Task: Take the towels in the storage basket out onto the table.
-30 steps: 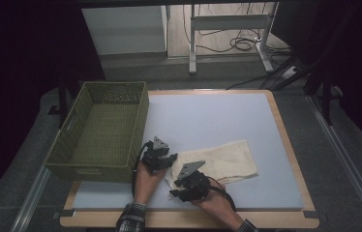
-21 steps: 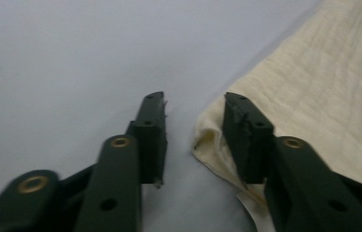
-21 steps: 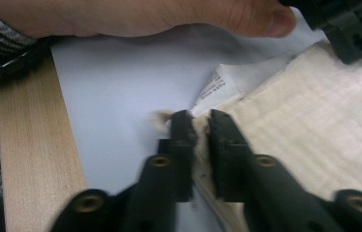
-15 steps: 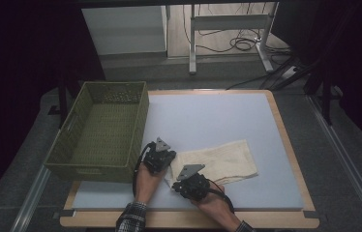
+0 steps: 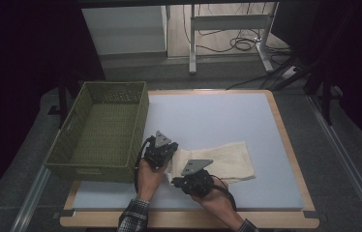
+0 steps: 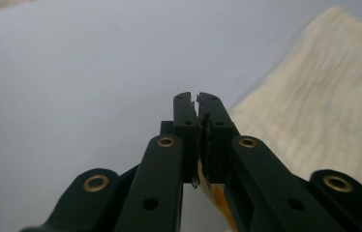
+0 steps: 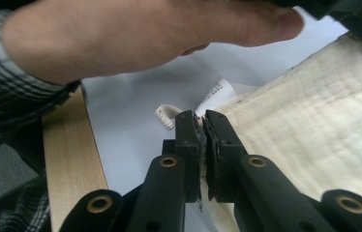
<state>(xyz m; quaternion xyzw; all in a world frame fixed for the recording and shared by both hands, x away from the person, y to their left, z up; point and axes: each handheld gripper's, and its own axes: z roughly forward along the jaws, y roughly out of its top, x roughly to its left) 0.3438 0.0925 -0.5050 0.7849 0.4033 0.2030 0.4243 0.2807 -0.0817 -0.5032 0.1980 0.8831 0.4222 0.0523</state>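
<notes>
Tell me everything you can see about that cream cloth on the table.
The cream cloth is soft, crinkled, gauze-like fabric with a hanging loop and a small white label at one corner. It lies folded flat on the pale blue table, right of the green basket. The left gripper and right gripper each pinch its near-left edge.

A dim room surrounds a wood-edged table (image 5: 285, 145) topped pale blue. Beyond the table stand a white cabinet (image 5: 126, 30), metal desk legs (image 5: 192, 43) and tangled floor cables (image 5: 239, 44).
</notes>
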